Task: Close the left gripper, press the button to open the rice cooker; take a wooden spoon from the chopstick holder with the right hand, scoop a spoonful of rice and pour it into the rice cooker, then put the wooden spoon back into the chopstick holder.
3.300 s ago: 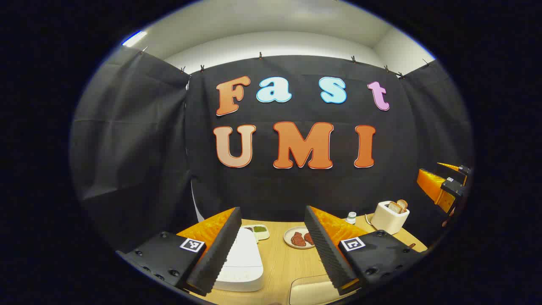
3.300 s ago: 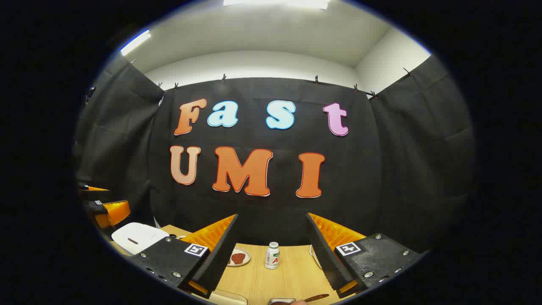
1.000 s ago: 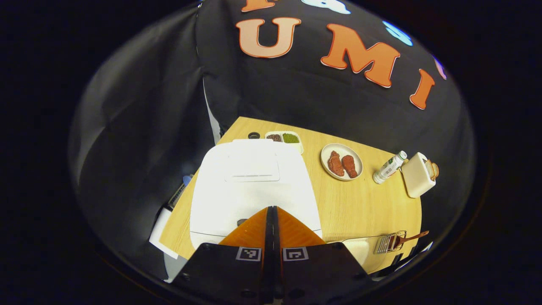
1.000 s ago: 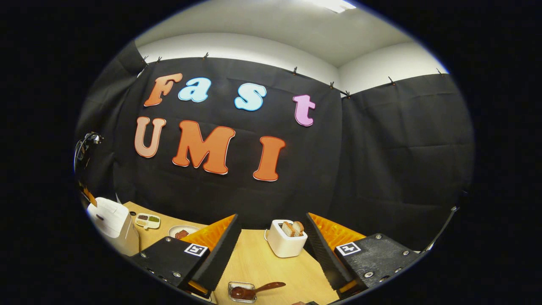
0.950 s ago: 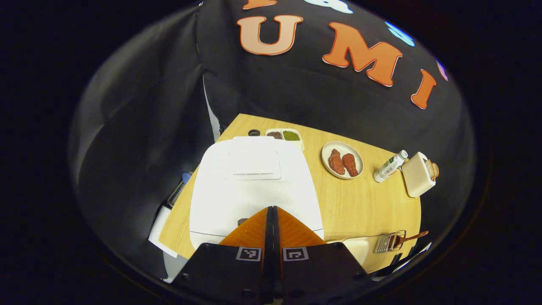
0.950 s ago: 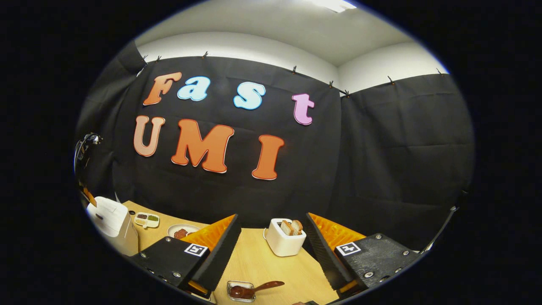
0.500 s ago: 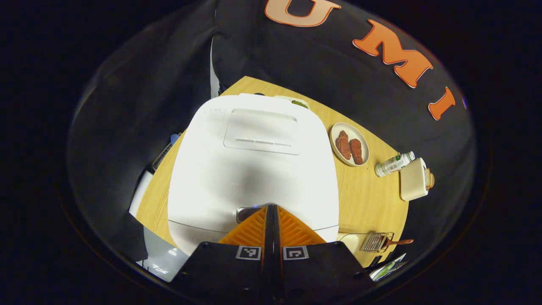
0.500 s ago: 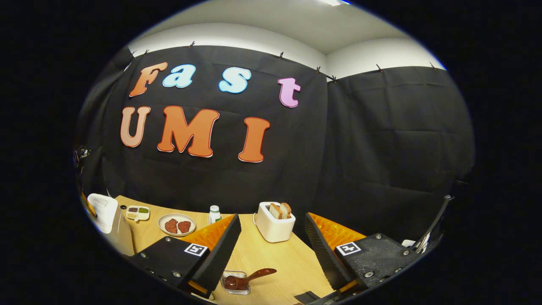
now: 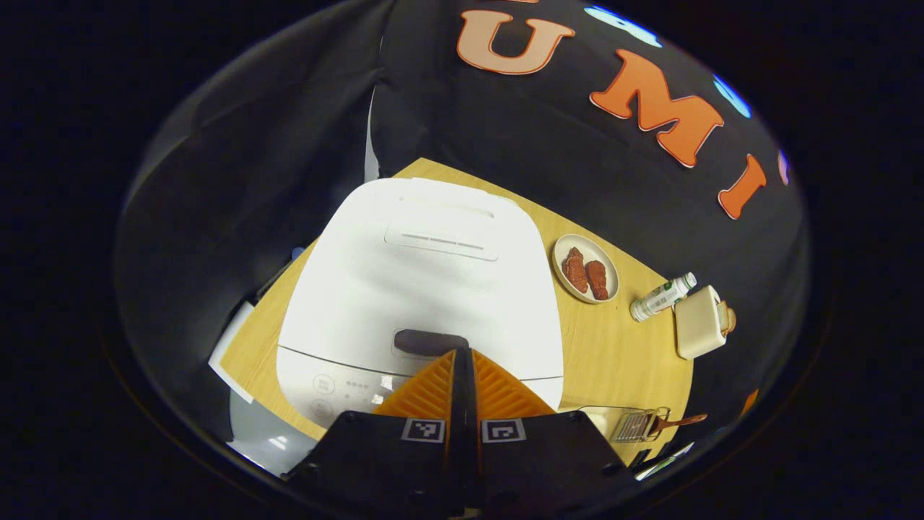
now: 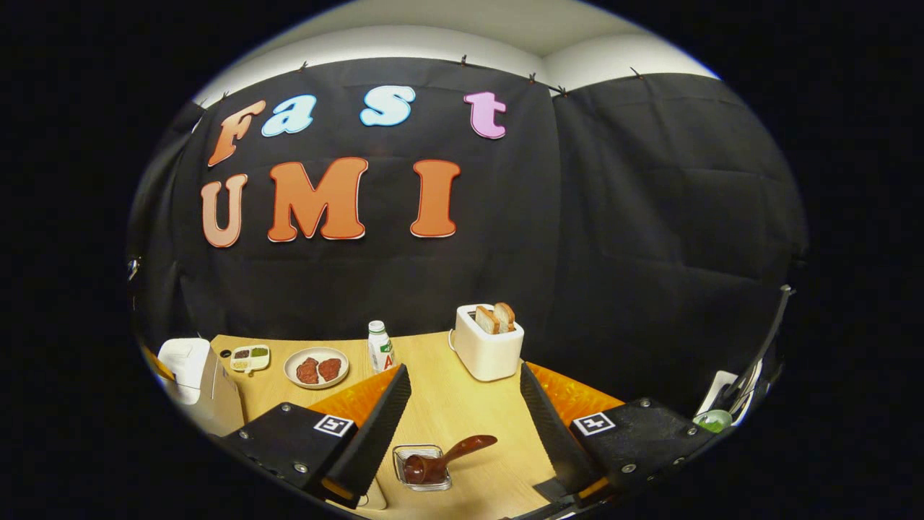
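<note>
Left gripper (image 9: 462,352): my two fingers are pressed flat together with no gap, tips pointing to 12 o'clock, just at the dark oblong button (image 9: 431,342) on the front of the lid; whether they touch it I cannot tell.
Rice cooker: the big white rounded rice cooker (image 9: 422,282) sits right under my left gripper, lid down, on the pale wooden table (image 9: 613,347).
Right gripper (image 10: 462,404): my fingers stand wide apart, holding nothing, above the table.
Wooden spoon: the dark brown wooden spoon (image 10: 451,453) lies between my right fingers, at 6 o'clock in the right gripper view, bowl inside the small wire-mesh chopstick holder (image 10: 422,467), handle leaning out toward 2 o'clock.
Beyond: a white toaster with two bread slices (image 10: 489,343) at 12 o'clock, a small white bottle (image 10: 380,347) and a round plate with two reddish pieces (image 10: 316,367) toward 10 o'clock.
</note>
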